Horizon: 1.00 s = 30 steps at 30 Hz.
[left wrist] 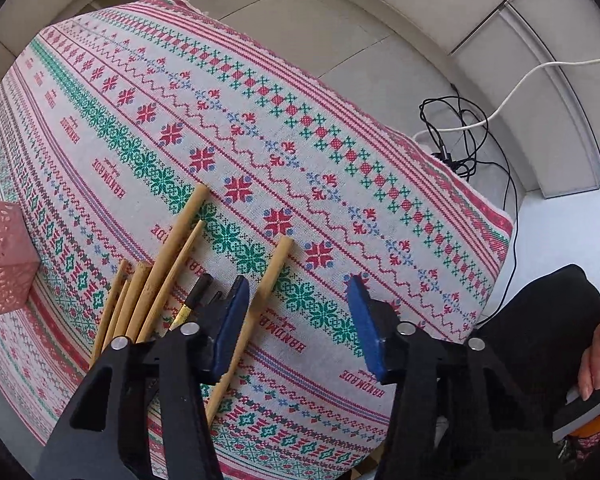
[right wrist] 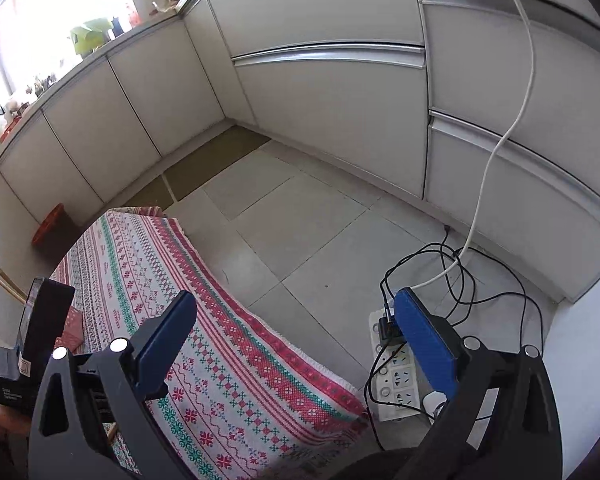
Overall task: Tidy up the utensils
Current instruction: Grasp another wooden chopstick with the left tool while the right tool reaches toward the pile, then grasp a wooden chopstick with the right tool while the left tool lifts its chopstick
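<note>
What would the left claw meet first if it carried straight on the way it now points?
Probably the patterned tablecloth straight below the left claw. One bamboo chopstick lies beside its left finger; depth is unclear.

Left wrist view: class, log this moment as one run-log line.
left tool: open, one chopstick between pads, ungripped | right tool: open, empty | pink holder: no chopsticks seen inside

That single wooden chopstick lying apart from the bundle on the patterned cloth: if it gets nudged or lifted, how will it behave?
The lone chopstick looks like a thin, straight wooden rod, so it is probably stiff and light. Its rounded shaft suggests it could roll when nudged, though the woven tablecloth may slow it. Being so slim, it might pivot or slip in the left gripper if caught off-centre.
</note>
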Motion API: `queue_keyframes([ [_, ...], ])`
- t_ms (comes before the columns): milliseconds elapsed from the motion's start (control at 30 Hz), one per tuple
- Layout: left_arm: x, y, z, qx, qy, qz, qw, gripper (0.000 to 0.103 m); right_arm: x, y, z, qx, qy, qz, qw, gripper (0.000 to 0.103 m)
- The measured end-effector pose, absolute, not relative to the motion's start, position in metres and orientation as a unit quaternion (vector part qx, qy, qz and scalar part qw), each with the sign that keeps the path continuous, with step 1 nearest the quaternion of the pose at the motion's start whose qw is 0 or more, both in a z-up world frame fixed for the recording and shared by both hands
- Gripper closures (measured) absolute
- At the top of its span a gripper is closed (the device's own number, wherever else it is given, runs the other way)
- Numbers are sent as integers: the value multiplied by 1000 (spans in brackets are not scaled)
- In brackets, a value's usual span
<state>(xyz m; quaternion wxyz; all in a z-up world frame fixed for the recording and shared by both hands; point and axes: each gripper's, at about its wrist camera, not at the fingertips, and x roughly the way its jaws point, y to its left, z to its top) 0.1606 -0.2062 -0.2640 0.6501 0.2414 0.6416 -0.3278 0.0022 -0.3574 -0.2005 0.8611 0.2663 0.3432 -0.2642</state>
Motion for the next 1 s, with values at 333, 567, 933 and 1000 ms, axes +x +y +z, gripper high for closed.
queue_keyframes([
  [333,156,-180,-271,257,606,-321,681,94,9,-359,-208,285,356,-251,854,7],
  [567,141,-110,-218,231,558,-305,736,97,36,-332,-215,280,398,-214,847,7],
  [933,88,-11,-107,66,450,-315,833,97,132,-260,-256,397,532,-120,738,36],
  [1000,86,-10,-101,55,441,-315,839,97,147,-252,-265,403,553,-127,718,50],
])
